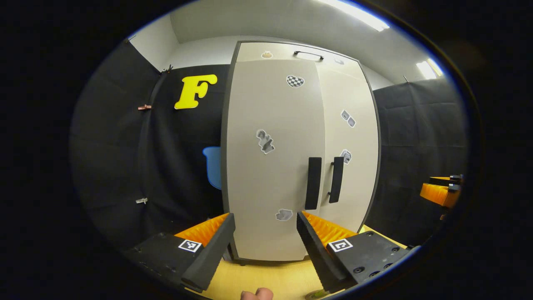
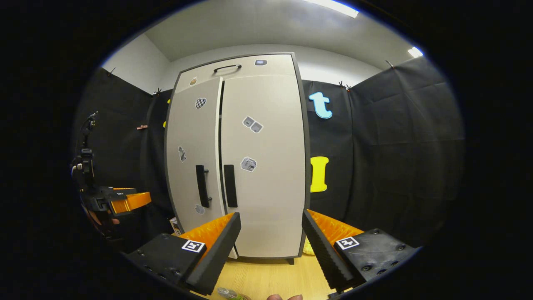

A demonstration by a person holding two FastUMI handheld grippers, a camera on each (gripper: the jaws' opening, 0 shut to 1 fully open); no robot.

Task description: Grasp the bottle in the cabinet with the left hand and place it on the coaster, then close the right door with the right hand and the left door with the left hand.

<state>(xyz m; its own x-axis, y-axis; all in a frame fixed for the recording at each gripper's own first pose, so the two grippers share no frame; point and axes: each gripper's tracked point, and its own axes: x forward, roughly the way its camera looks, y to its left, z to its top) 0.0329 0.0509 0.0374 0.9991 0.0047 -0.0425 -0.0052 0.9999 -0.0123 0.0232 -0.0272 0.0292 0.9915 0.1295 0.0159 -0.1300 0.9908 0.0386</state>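
Both cabinet [image 2: 237, 158] doors look nearly closed, left door [image 1: 270, 158] slightly ajar; left gripper [image 1: 266, 246] and right gripper [image 2: 270, 250] hold wide, empty fingers.

One cabinet [image 1: 270, 166], two doors, two door handles, several stickers.

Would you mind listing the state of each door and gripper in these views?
Left door: slightly ajar, a thin gap at its inner edge.
Right door: shut.
Top drawer: shut.
Left gripper: open, holding nothing.
Right gripper: open, holding nothing.
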